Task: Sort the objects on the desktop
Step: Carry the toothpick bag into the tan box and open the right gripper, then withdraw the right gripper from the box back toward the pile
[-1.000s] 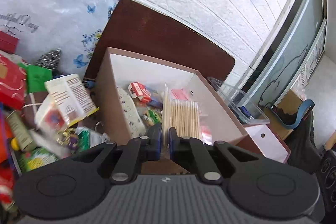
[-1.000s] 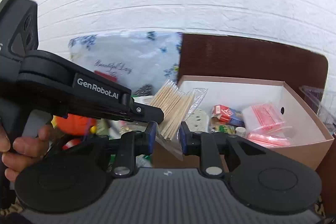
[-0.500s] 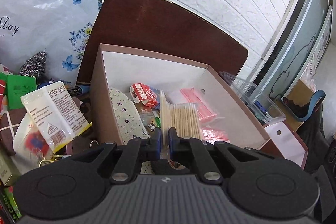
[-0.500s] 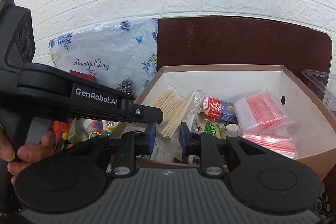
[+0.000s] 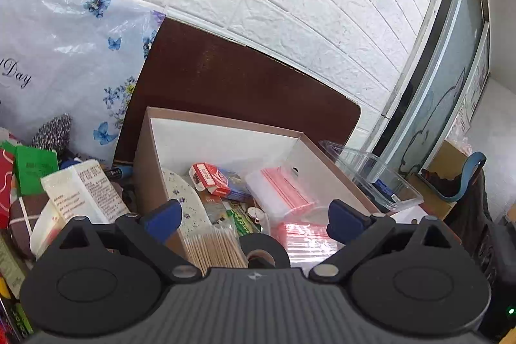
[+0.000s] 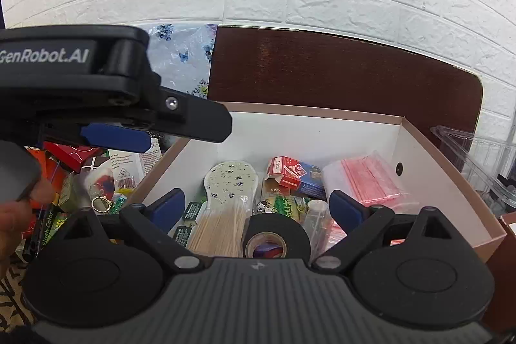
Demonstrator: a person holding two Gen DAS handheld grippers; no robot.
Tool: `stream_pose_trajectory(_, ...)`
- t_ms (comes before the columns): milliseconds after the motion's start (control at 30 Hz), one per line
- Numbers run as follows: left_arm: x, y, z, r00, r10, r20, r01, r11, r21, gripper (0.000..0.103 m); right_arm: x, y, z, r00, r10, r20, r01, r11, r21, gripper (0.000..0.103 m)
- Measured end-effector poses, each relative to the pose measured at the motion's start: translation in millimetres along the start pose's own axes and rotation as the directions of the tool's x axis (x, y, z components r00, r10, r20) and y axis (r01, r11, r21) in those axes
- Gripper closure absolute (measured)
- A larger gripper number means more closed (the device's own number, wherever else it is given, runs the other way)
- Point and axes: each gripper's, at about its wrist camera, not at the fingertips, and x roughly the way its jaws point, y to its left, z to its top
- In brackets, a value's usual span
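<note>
A pink cardboard box (image 5: 225,118) (image 6: 451,163) with white inner walls holds sorted items. A clear bag of wooden sticks (image 5: 216,249) (image 6: 221,231) lies in its near part, next to a black tape roll (image 6: 277,236) (image 5: 262,244). My left gripper (image 5: 253,216) is open and empty above the sticks; it also shows in the right wrist view (image 6: 135,128). My right gripper (image 6: 256,207) is open and empty over the box. Also inside are a red and blue card pack (image 6: 290,173) and pink-striped zip bags (image 6: 371,179).
A pile of mixed packets (image 5: 80,192) (image 6: 106,182) lies left of the box, before a floral plastic bag (image 5: 64,54). A clear plastic tray (image 5: 374,173) stands right of the box. A dark brown board (image 6: 338,70) leans on the white brick wall behind.
Both grippers opened wide. The bag of sticks that the left gripper held above the box now lies inside it, near the tape roll.
</note>
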Motion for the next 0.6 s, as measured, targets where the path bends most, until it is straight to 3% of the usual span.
stream_pose_trajectory(600, -51.6, 1.1, -23.2, 1.0, -0.006, 0.019, 0.006, 1.0, -0.015, 0.003, -52.6, 7.5, 3.4, 0.997, -0.033, 0.063, 0.032, 0.999, 0.018, 0.005)
